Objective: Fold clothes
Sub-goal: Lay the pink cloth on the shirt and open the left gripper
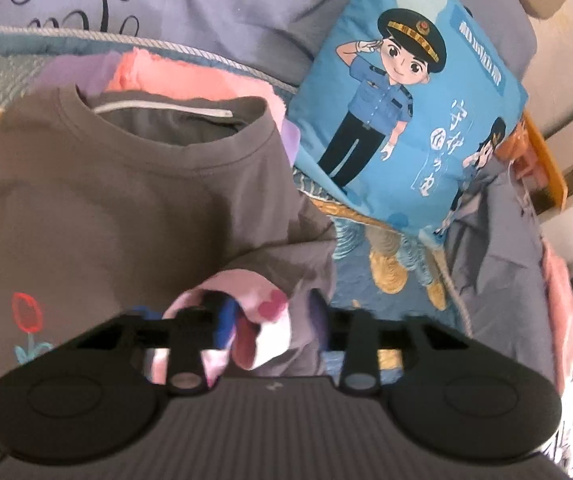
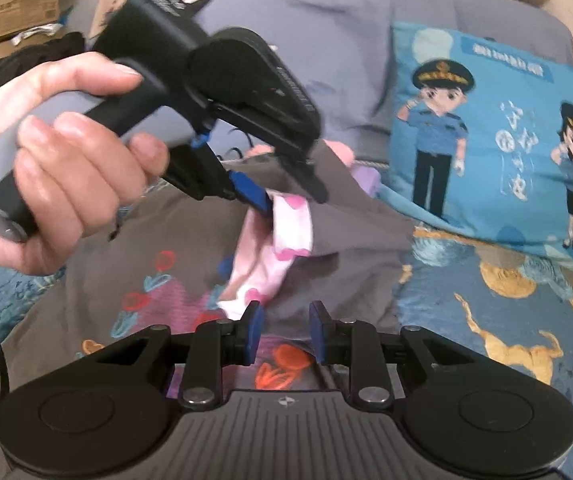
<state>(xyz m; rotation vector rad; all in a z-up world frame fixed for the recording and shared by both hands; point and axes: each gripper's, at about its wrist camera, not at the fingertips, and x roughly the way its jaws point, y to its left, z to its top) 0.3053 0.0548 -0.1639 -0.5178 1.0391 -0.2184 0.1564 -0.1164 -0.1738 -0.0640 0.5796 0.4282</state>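
Two grippers are over the bed, and only one has cloth. Nearest you, at the bottom of the right wrist view, your right gripper stands released, a clear gap between its blue pads and nothing in them, hovering over the tulip print of the grey T-shirt. Just beyond, mid-frame, your left gripper is clenched on a pink-and-white spotted garment, which hangs crumpled from its tips onto the shirt's right sleeve; your left hand fills the left of the frame.

The risk, I judge, is that the pinch takes only a thin edge of the garment: lift it quickly and it could slip out, or drag the sleeve and wrinkle the shirt lying flat beneath. Your right gripper, closing where it is, might catch the shirt instead.

Farther back, the blue patterned quilt covers the bed, a blue cartoon cushion leans at right, and cardboard boxes stack at upper left.
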